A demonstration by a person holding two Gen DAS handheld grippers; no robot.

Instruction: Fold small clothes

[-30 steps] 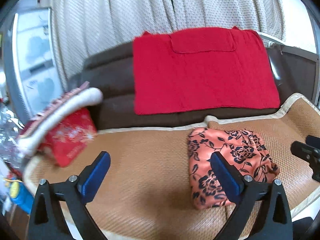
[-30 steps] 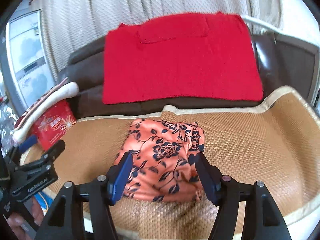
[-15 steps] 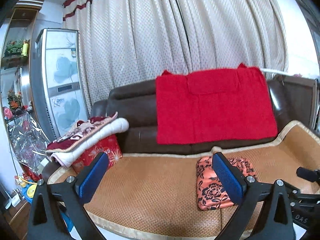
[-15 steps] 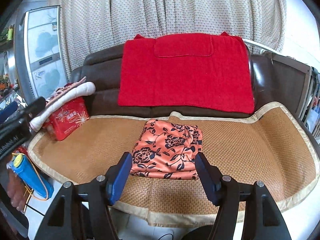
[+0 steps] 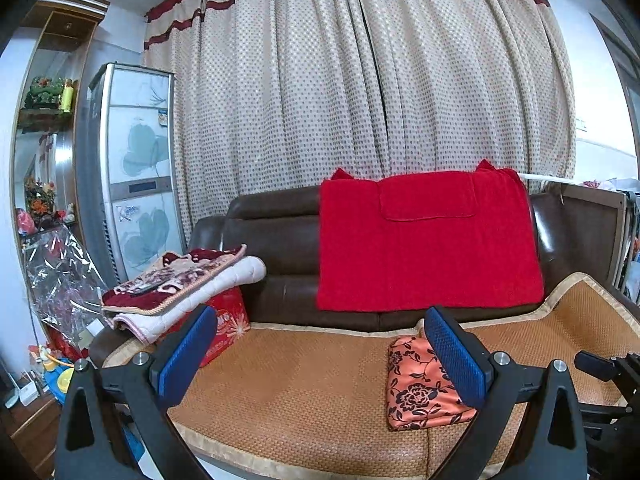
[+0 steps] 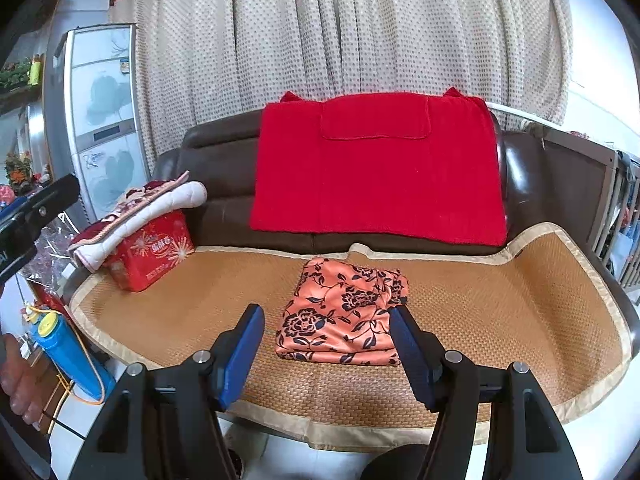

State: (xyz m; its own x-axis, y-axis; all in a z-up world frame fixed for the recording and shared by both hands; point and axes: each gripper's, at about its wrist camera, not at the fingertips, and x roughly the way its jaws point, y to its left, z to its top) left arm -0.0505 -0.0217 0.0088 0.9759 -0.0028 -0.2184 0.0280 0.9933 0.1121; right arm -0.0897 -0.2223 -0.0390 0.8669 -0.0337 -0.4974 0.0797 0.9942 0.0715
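Garment [image 6: 344,316], orange floral, folded compact, lying flat on woven sofa mat [image 6: 500,320]; left gripper [image 5: 320,356] and right gripper [image 6: 326,354] spread wide, empty, held clear—folding apparently complete.

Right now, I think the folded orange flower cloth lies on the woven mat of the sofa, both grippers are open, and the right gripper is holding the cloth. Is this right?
One part is wrong: the right gripper holds nothing. The right wrist view shows its fingers open and short of the folded orange flower cloth, which lies free on the woven mat. The left gripper is open too.
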